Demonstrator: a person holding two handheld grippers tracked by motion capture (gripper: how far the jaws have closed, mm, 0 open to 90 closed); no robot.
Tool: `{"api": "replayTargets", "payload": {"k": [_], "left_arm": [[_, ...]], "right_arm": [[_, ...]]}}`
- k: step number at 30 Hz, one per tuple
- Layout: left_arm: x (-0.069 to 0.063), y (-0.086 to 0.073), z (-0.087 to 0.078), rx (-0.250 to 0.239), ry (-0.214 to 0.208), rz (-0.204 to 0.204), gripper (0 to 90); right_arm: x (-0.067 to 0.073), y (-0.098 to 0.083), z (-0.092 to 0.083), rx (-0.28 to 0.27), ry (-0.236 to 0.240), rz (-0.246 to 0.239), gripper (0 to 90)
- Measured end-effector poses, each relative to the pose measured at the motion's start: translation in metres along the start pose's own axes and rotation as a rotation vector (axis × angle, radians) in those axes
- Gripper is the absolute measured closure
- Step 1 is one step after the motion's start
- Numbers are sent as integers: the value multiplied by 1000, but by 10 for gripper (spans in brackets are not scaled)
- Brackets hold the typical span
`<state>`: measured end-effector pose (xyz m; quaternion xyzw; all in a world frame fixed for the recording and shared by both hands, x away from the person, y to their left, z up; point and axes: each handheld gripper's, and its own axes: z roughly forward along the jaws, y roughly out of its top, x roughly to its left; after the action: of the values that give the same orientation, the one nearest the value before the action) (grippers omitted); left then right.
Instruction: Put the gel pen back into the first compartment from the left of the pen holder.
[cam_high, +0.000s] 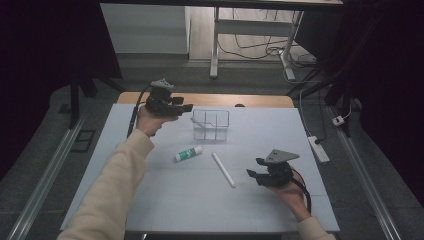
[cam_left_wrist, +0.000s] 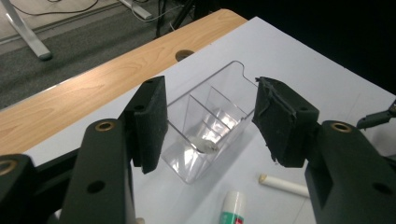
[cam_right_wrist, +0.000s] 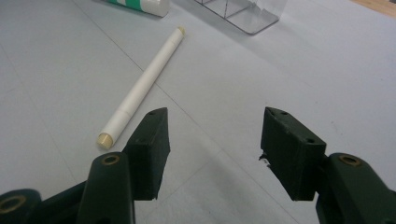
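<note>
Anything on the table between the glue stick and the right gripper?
Yes: the white pen lies between the glue stick and the right gripper in the high view, apart from both.

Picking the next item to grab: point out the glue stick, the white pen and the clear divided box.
glue stick (cam_high: 189, 153), high view, middle of its tube
white pen (cam_right_wrist: 141, 85), right gripper view, middle of its barrel
clear divided box (cam_left_wrist: 237, 125), left gripper view, its side wall

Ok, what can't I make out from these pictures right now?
- Small pale item in the clear organizer: left gripper view, glare off the walls blurs what it is.
- Glue stick: right gripper view, cut off by the top edge.
- Glue stick's label: high view, too small to read.
- White pen: markings not discernible.
</note>
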<state>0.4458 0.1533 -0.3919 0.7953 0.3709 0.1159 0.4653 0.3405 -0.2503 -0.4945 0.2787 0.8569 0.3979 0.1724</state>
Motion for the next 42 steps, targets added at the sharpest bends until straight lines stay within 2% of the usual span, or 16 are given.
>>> {"api": "replayTargets", "payload": {"k": [9,13,15,19,24,31,38,42], "left_arm": [[-7,-22,-9,0,-35,20,464],[-11,-33,-11,7,-32,25,467],[-14,-40,-14,15,-23,41,467],[-20,-54,-20,4,-41,34,466],[-29,-79,-28,35,-18,58,456],[-32,-105,-40,62,11,47,434],[-37,-124,-52,58,14,47,422],[-39,-138,-58,60,16,33,414]], "right_arm": [[0,0,0,1,-6,1,411],[-1,0,0,0,-8,1,411],[-1,0,-1,1,-9,0,411],[-1,1,-1,0,-9,0,411],[-2,1,-2,-6,-10,1,411],[-2,1,-1,-3,-13,-2,411],[-2,1,-1,-3,-16,1,411],[-2,1,-2,-3,-21,4,411]]}}
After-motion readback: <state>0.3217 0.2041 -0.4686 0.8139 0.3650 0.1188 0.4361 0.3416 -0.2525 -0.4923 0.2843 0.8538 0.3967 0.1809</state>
